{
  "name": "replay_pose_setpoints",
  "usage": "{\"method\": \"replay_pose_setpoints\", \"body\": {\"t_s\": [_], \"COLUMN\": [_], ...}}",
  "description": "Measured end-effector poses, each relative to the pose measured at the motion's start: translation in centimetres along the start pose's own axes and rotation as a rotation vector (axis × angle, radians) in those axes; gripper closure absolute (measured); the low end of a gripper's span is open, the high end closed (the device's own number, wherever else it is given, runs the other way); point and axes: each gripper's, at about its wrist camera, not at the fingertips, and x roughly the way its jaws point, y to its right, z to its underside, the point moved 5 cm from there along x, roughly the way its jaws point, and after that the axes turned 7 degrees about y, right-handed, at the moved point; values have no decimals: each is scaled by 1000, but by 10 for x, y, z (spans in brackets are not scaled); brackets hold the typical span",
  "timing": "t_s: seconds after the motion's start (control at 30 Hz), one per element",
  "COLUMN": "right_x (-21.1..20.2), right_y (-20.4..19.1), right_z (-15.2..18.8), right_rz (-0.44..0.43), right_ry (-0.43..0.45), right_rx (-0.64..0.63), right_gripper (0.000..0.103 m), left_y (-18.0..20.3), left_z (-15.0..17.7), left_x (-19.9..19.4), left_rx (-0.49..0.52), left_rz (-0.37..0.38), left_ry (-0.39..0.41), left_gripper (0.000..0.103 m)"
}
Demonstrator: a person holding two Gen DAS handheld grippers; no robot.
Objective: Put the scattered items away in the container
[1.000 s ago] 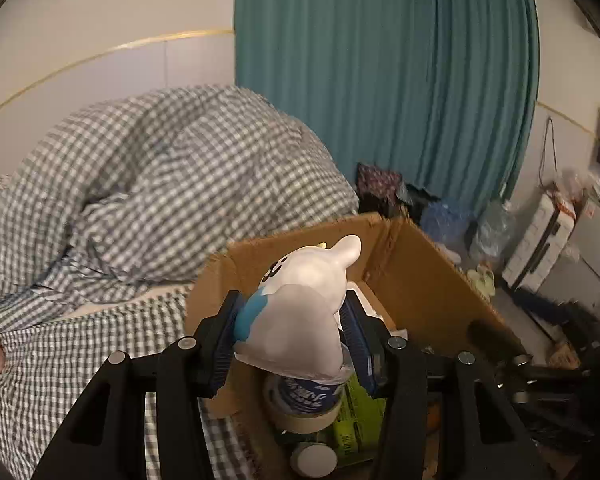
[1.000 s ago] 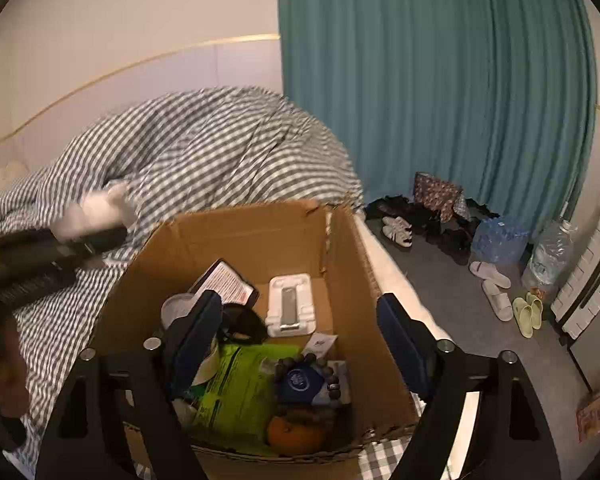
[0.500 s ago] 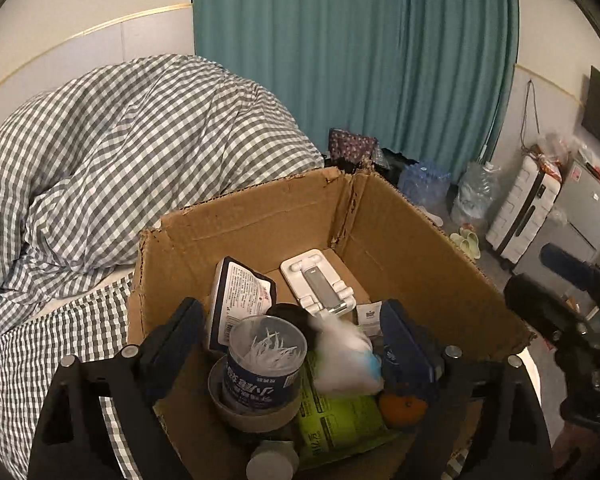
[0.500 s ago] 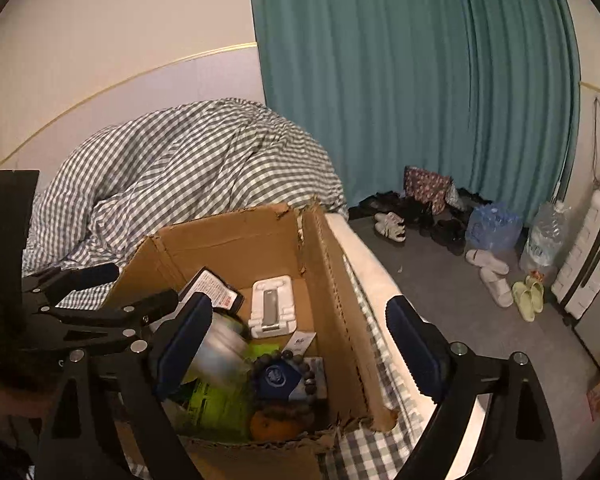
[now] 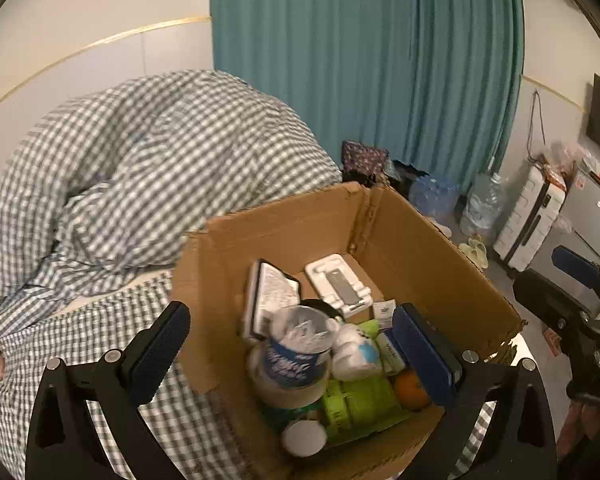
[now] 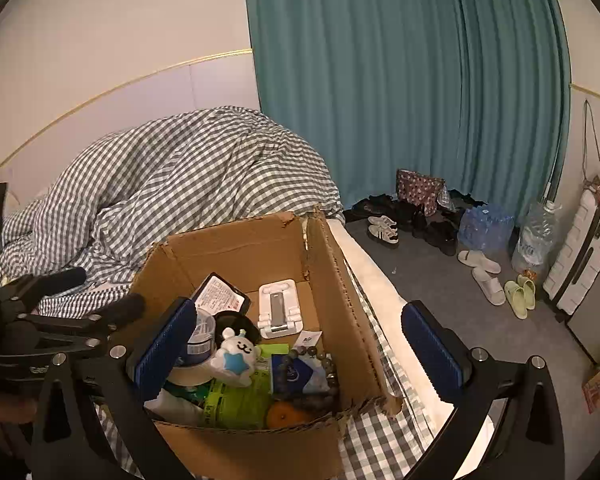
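Observation:
A brown cardboard box (image 5: pixel 420 248) (image 6: pixel 340 300) stands on the checked bed. Inside it lies a white plush toy with a blue star (image 6: pixel 236 354) (image 5: pixel 354 350), beside a cotton-swab jar (image 5: pixel 298 344) that sits on a tape roll. An orange (image 5: pixel 410 386), a green packet (image 6: pixel 236 400), a white phone stand (image 6: pixel 278 308) and a bead bracelet (image 6: pixel 320 360) are also in the box. My left gripper (image 5: pixel 292 350) hangs over the box's near left part, jaws opening wide, pads touching nothing. My right gripper (image 6: pixel 300 350) hovers over the box's near right side, jaws also opening, nothing held.
A bunched checked duvet (image 5: pixel 160 168) fills the bed behind the box. A teal curtain (image 6: pixel 400 80) hangs at the back. Right of the bed edge, shoes and slippers (image 6: pixel 484 276), water bottles (image 6: pixel 486 226) and a white suitcase (image 6: pixel 584 248) sit on the grey floor.
The left gripper was shut on the white plush toy above the box; it let go and the toy now lies inside. Both grippers' jaws have spread wider.

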Motion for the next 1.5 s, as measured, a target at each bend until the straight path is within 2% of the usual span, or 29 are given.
{"method": "replay_pose_setpoints", "body": {"t_s": [0.5, 0.9, 1.37, 1.5], "right_x": [-32, -50, -65, -71], "right_y": [-85, -154, -265, -295], "right_z": [-10, -12, -4, 2], "right_rz": [-49, -94, -259, -299], "right_ry": [12, 18, 27, 29], "right_rx": [-92, -181, -247, -273], "right_gripper": [0, 0, 0, 0], "left_y": [-112, -200, -289, -313], "left_z": [8, 44, 74, 88], "left_x": [-95, -170, -240, -261], "left_rx": [-105, -208, -258, -303], "left_rz": [-138, -250, -429, -482], "left_ry": [66, 100, 124, 116], "left_gripper": [0, 0, 0, 0]}}
